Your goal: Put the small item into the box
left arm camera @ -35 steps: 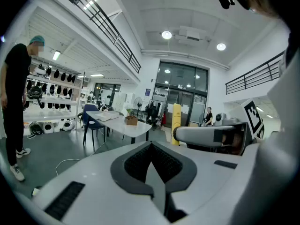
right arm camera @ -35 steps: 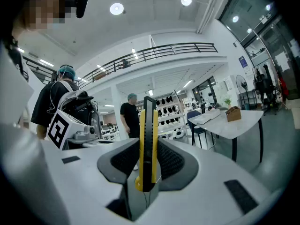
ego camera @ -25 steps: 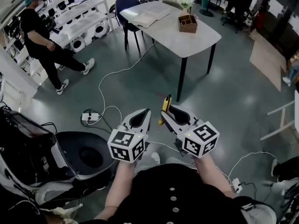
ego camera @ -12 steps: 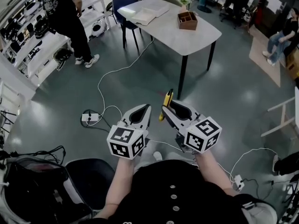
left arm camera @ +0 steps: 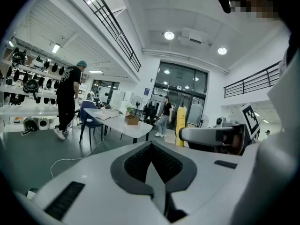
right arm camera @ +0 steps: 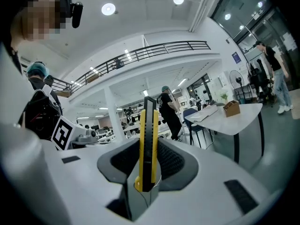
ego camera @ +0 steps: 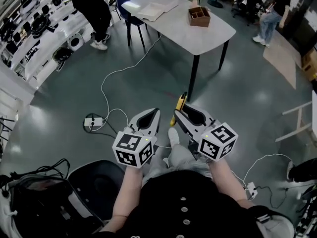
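Note:
My right gripper (ego camera: 179, 114) (right arm camera: 148, 149) is shut on a yellow and black utility knife (right arm camera: 148, 139) (ego camera: 178, 106) that stands up out of its jaws. Beside it on the left, my left gripper (ego camera: 153, 117) (left arm camera: 151, 165) is shut with nothing between its pads. I hold both at waist height over the grey floor. The brown wooden box (ego camera: 199, 16) (right arm camera: 231, 108) (left arm camera: 131, 120) with compartments sits on the far end of a white table (ego camera: 203, 36), well ahead of the grippers.
An open book (ego camera: 152, 10) lies on the table beside a blue chair (ego camera: 130, 3). White cables and a power strip (ego camera: 92, 122) lie on the floor. A person in black (ego camera: 94, 9) stands by the shelves at left, another person (ego camera: 270, 15) at far right. A black office chair (ego camera: 94, 180) is at lower left.
I have walked forward, so the table and box sit a little nearer. The person in black has moved along the shelves. Both grippers keep their places and grip.

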Action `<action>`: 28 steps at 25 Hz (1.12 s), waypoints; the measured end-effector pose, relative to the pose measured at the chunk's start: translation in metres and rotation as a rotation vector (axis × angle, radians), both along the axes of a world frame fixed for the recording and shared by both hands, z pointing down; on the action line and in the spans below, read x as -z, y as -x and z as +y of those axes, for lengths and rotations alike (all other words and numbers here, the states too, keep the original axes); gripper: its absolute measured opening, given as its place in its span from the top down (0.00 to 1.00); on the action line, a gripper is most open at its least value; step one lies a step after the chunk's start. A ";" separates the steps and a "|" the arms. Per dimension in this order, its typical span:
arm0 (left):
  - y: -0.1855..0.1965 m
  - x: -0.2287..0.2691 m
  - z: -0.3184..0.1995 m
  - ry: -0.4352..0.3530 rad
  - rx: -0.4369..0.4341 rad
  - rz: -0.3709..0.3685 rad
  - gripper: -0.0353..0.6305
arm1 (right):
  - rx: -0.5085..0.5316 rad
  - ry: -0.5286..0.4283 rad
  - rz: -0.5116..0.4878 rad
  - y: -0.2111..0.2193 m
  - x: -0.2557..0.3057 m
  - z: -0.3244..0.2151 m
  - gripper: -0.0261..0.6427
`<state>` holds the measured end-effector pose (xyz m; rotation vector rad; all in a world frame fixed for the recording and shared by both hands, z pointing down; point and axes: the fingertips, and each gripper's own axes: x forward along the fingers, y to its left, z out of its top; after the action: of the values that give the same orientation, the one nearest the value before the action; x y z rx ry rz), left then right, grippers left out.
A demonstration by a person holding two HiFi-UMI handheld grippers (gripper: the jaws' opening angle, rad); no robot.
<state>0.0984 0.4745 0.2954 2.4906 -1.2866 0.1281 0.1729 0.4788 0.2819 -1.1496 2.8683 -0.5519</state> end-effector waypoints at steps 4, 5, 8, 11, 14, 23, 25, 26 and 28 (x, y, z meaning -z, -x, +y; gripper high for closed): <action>0.006 -0.007 -0.017 0.017 0.007 0.004 0.92 | 0.007 0.006 -0.014 0.007 -0.003 -0.025 0.78; 0.009 -0.009 -0.022 0.022 0.011 0.001 0.92 | 0.013 0.009 -0.020 0.010 -0.004 -0.031 0.78; 0.016 -0.018 -0.041 0.034 0.027 -0.009 0.92 | 0.032 0.021 -0.035 0.018 -0.011 -0.053 0.78; 0.022 -0.026 -0.067 0.046 0.042 -0.009 0.92 | 0.044 0.031 -0.039 0.024 -0.019 -0.082 0.78; 0.028 -0.028 -0.109 0.054 0.048 -0.016 0.92 | 0.047 0.031 -0.044 0.029 -0.019 -0.124 0.78; 0.045 -0.010 -0.244 0.050 0.088 -0.026 0.92 | 0.093 0.020 -0.033 0.036 -0.001 -0.261 0.78; 0.044 -0.007 -0.275 0.048 0.093 -0.022 0.92 | 0.103 0.013 -0.031 0.036 0.002 -0.289 0.78; 0.043 -0.005 -0.289 0.043 0.094 -0.021 0.92 | 0.107 0.012 -0.028 0.035 0.002 -0.302 0.78; 0.040 -0.002 -0.315 0.032 0.098 -0.017 0.92 | 0.113 0.014 -0.027 0.033 0.002 -0.328 0.78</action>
<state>0.0586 0.1595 0.2979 2.3993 -1.3994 0.1454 0.1399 0.1510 0.2803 -0.9787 2.9243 -0.5869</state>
